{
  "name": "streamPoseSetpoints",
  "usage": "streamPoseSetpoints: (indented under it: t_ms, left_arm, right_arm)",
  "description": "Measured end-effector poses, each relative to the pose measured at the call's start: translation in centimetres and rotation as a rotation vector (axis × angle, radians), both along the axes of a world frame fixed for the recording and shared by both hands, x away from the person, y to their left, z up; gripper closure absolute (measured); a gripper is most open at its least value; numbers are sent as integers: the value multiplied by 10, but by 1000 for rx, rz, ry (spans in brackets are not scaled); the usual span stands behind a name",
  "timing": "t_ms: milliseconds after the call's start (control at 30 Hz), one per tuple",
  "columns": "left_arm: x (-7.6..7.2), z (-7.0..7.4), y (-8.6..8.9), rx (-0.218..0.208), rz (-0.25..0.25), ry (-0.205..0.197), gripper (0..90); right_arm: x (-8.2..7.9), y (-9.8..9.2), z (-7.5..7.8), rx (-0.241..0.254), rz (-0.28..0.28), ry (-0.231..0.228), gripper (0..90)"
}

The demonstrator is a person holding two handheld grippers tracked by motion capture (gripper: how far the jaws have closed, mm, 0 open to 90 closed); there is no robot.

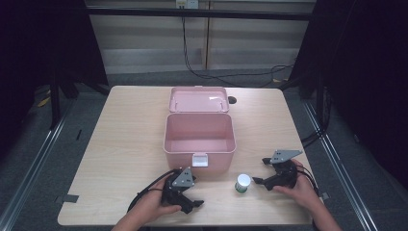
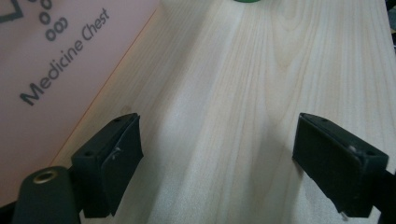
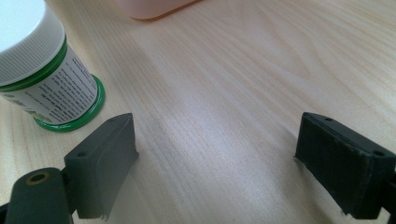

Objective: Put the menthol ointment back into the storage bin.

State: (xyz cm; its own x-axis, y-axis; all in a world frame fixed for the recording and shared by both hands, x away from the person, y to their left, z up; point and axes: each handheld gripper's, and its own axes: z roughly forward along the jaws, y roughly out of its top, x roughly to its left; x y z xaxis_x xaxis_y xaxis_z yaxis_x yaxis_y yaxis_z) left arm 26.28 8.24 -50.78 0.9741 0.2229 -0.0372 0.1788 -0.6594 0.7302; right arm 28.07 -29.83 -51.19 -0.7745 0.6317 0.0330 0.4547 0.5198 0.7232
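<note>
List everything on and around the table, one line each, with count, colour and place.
medicine chest: one, pink, lid open, centre of the table
jar: one, white cap, green base, upright on the table in front of the chest, between the grippers
table: one, light wood, centre of the scene
cables: a few, black, on the floor behind the table
left gripper: one, black, jaws open, near edge, left of the jar
right gripper: one, black, jaws open, just right of the jar
hands: two, one on each gripper
</note>
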Motion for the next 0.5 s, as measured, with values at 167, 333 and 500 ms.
streamPoseSetpoints:
  t_ms: [167, 333, 500]
  left_arm:
    - [0, 0, 0, 1, -2, 0, 146]
    - [0, 0, 0, 3, 0, -2, 145]
    - [0, 0, 0, -3, 4, -3, 145]
  right_arm:
    - [1, 1, 1, -7, -1, 8, 119]
    - [4, 3, 5, -46, 5, 38, 139]
    - [9, 6, 14, -106, 9, 109, 160]
